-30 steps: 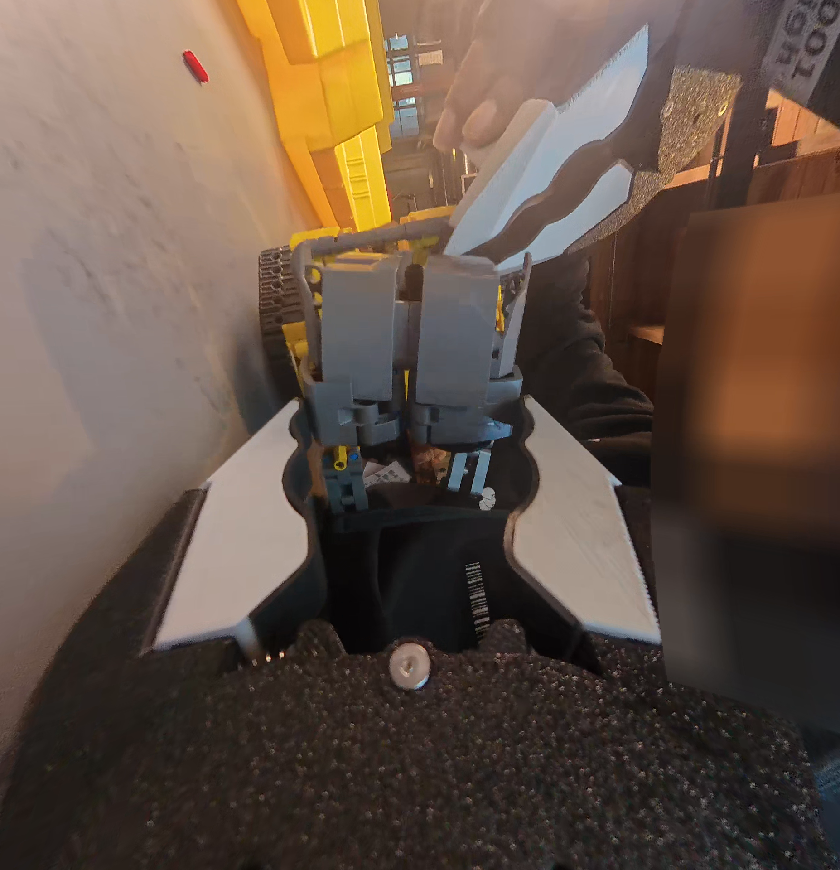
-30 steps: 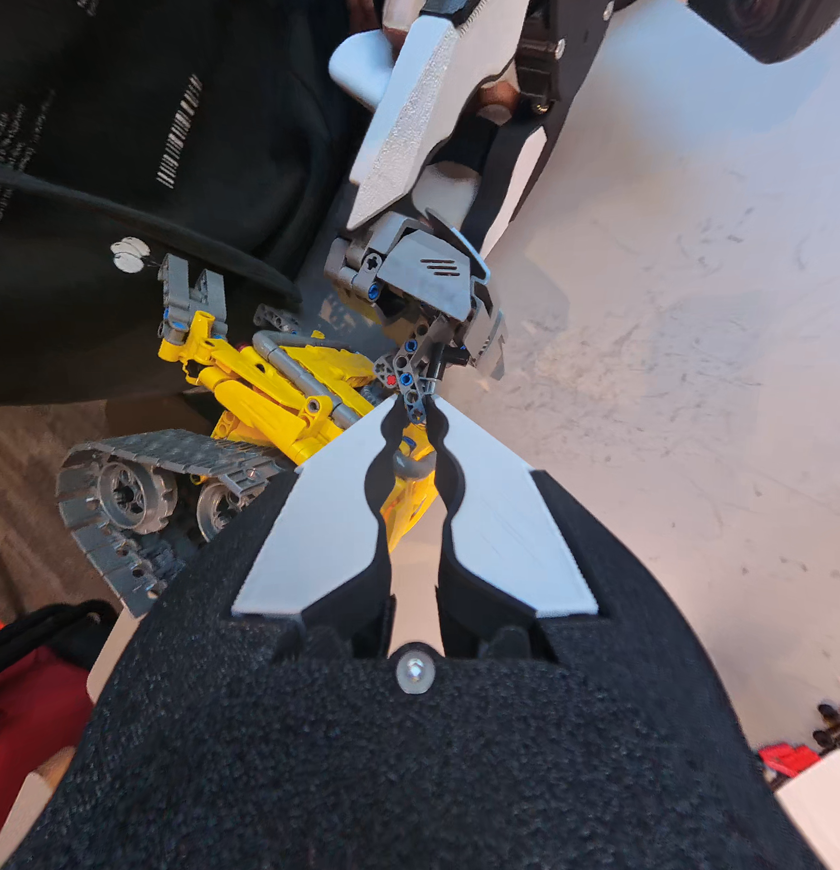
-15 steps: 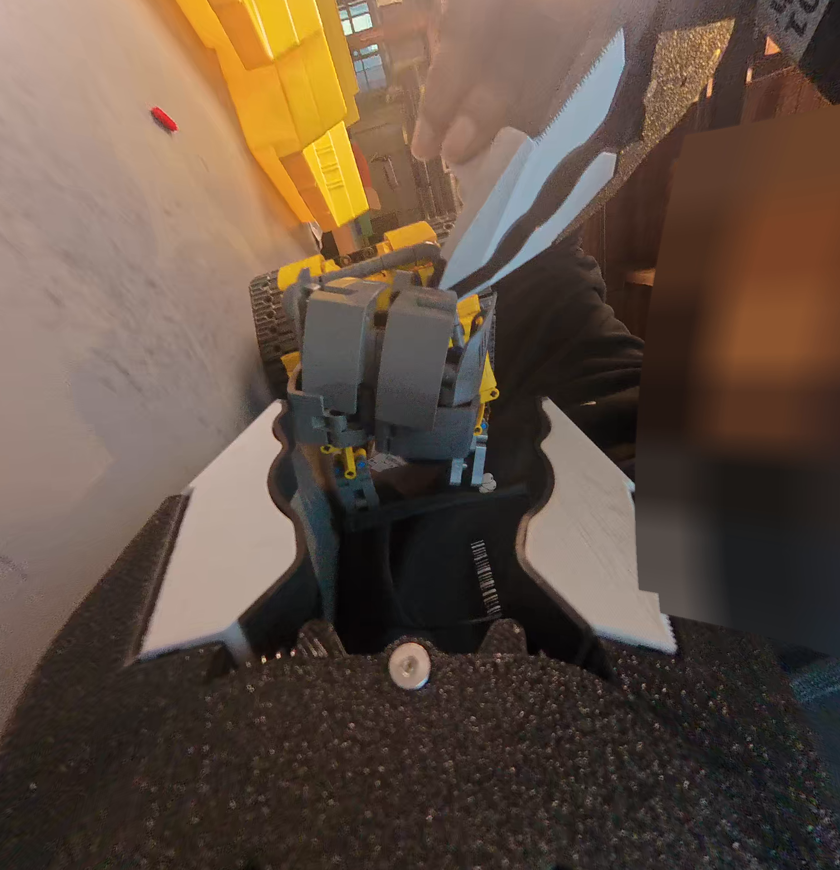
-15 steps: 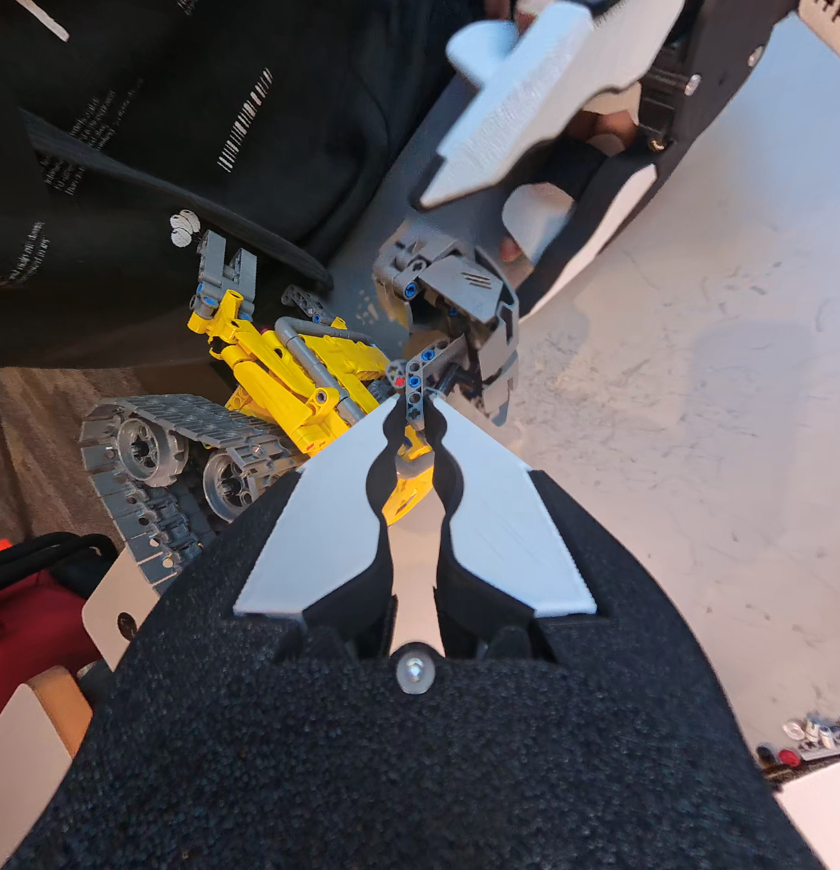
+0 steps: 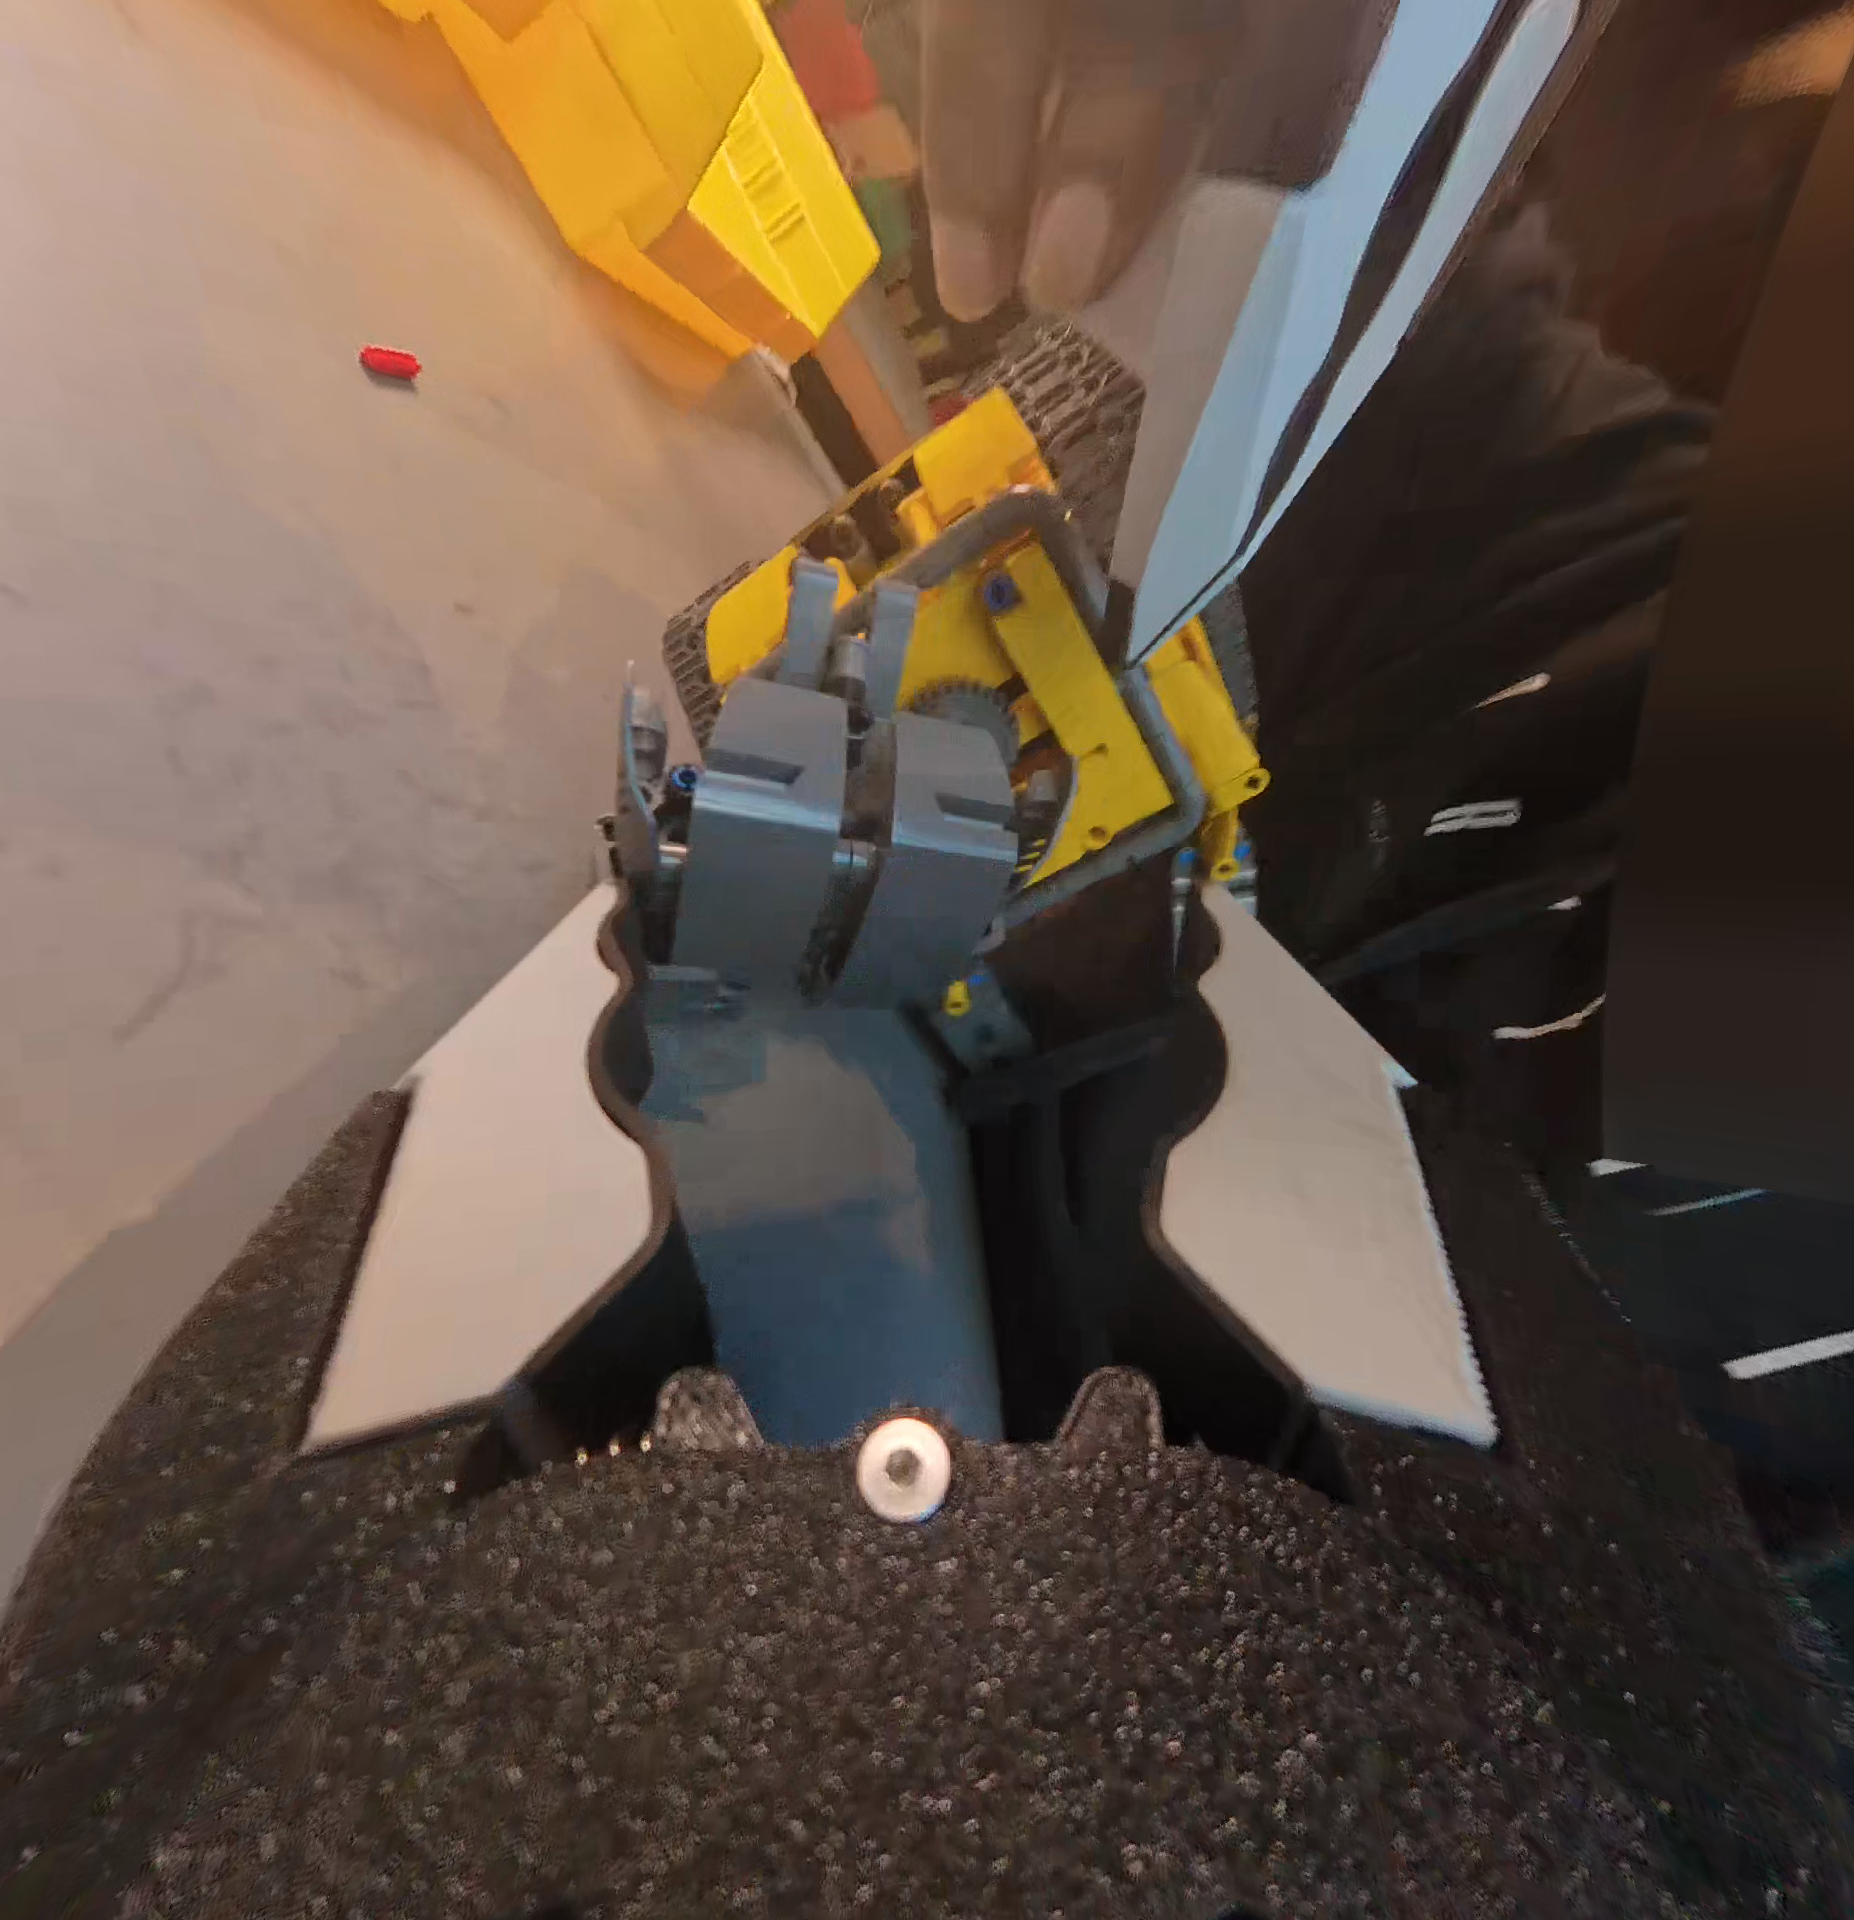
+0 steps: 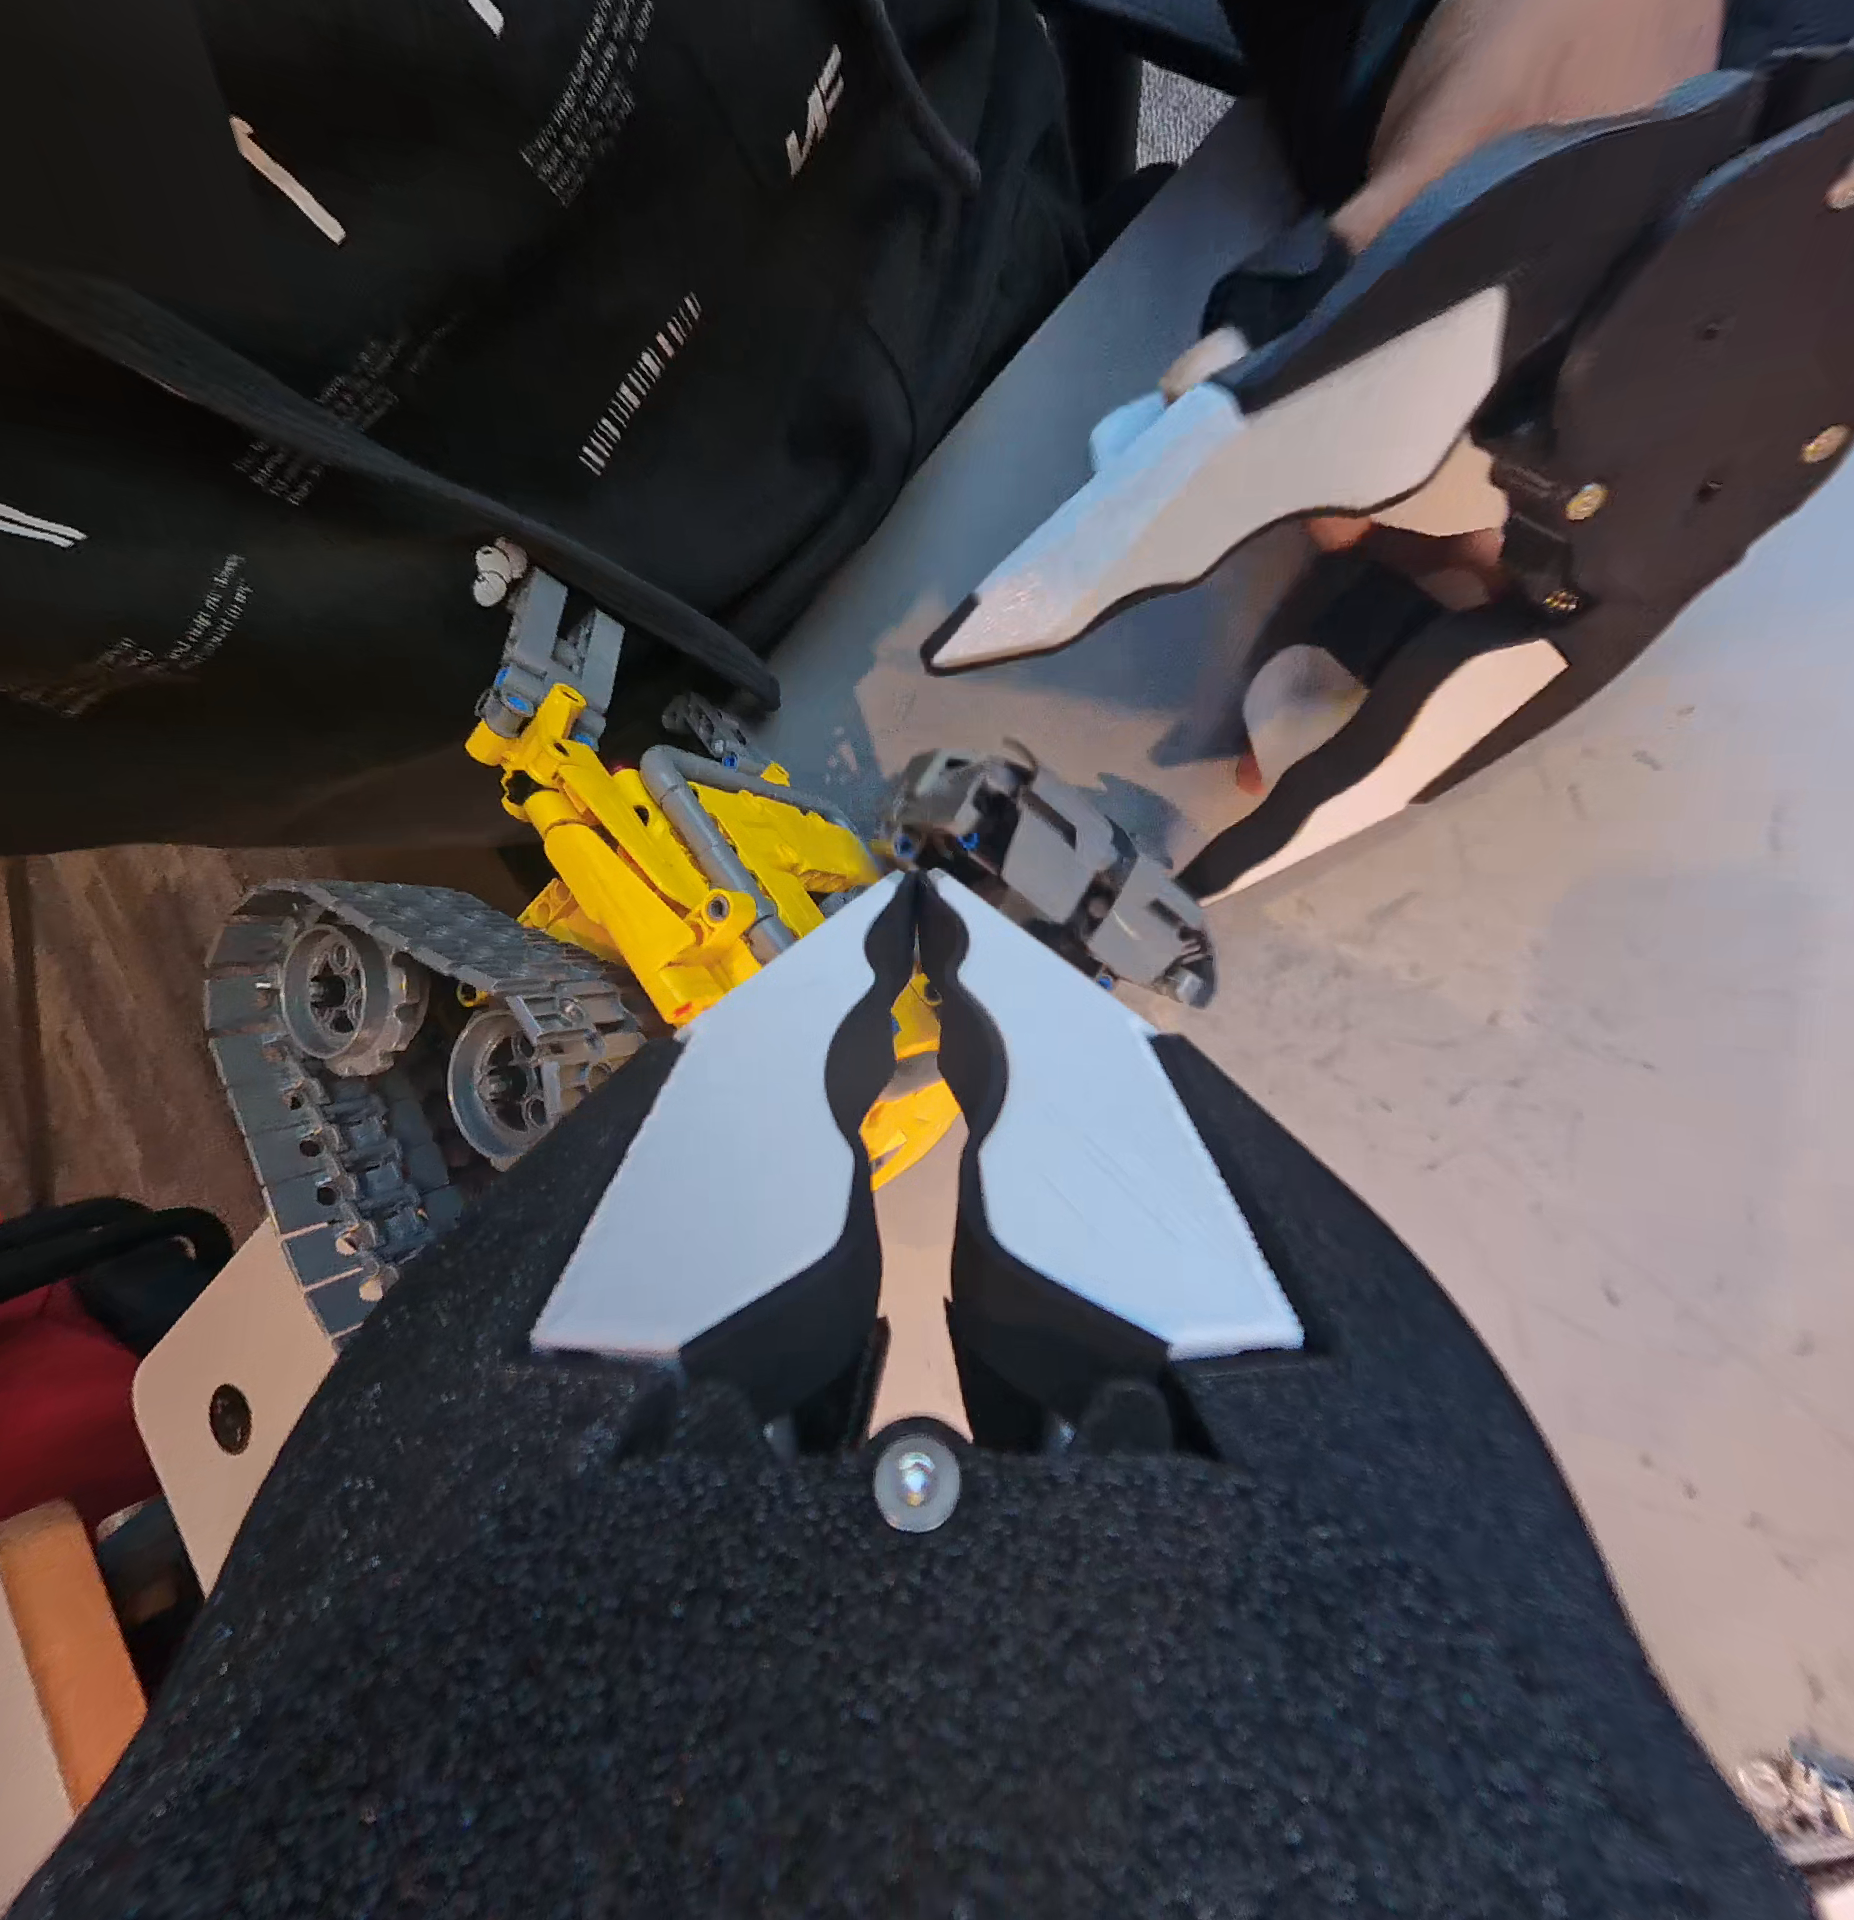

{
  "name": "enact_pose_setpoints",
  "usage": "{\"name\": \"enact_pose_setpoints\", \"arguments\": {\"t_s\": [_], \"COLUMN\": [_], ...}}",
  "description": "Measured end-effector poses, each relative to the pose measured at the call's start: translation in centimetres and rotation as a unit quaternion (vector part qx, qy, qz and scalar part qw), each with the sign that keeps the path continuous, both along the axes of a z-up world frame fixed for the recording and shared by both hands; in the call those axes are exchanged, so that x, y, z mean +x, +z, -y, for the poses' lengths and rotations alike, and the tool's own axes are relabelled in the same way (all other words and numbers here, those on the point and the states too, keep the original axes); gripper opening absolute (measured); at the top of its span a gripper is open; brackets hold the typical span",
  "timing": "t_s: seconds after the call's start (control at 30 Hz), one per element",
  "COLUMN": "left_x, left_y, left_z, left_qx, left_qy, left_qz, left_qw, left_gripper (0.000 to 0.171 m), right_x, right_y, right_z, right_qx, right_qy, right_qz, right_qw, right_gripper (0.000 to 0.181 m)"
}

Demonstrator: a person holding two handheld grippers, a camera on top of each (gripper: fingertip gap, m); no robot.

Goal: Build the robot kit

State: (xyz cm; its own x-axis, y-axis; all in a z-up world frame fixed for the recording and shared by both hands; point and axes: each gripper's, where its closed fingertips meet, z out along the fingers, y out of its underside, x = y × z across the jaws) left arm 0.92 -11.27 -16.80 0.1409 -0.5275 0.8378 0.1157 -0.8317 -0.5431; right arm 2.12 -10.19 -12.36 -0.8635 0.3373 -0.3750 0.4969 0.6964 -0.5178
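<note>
A yellow toy excavator (image 6: pixel 632 894) with grey tracks (image 6: pixel 383 1049) lies at the table edge. Its grey bucket (image 6: pixel 1058 873) rests on the white table (image 6: pixel 1525 1143). My right gripper (image 6: pixel 918 883) is shut on the dark linkage where the yellow arm meets the bucket. My left gripper (image 5: pixel 912 914) is open and empty; the bucket (image 5: pixel 850 831) sits just ahead of its fingertips, nearer the left finger (image 5: pixel 507 1164). In the right wrist view the left gripper (image 6: pixel 1074 764) stands open above and behind the bucket. The right gripper (image 5: pixel 1287 395) comes down onto the yellow arm (image 5: pixel 1068 686).
A person in black clothing (image 6: pixel 383 312) sits close behind the excavator. Yellow bins (image 5: pixel 674 156) stand at the far table side. A small red piece (image 5: pixel 390 362) lies on the table. Loose small parts (image 6: pixel 1816 1787), a red bag (image 6: pixel 29 1403) and a wooden handle (image 6: pixel 61 1662) are nearby. The grippers' ends are close to 6 centimeters from one another.
My left gripper has let go of the bucket and drawn back from it. The bucket and arm have swung down onto the table. My right gripper has stayed shut on the linkage.
</note>
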Motion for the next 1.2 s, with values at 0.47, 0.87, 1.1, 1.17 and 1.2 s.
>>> {"name": "enact_pose_setpoints", "arguments": {"t_s": [0.47,0.87,1.1,1.17,1.2], "left_x": [0.7,-0.3,-1.2,-1.1,-1.1], "left_y": [-1.1,-0.6,-0.3,-0.3,-0.3], "left_z": [-0.9,-0.9,-1.3,-1.3,-1.4], "left_qx": [0.014,0.013,0.007,0.011,0.013], "left_qy": [0.012,0.025,0.041,0.041,0.041], "left_qz": [-0.052,-0.033,-0.023,-0.028,-0.029], "left_qw": [0.998,0.999,0.999,0.999,0.999], "left_gripper": [0.075,0.069,0.057,0.057,0.057], "right_x": [0.0,0.3,0.1,0.1,0.1], "right_y": [-1.0,-1.6,-1.7,-1.9,-1.9], "right_z": [-2.1,-3.3,-3.3,-3.4,-3.4], "right_qx": [0.006,-0.008,-0.006,-0.004,-0.002], "right_qy": [-0.066,-0.13,-0.146,-0.149,-0.151], "right_qz": [-0.035,-0.054,-0.07,-0.072,-0.074], "right_qw": [0.997,0.99,0.987,0.986,0.986], "right_gripper": [0.0,0.013,0.016,0.017,0.017]}}
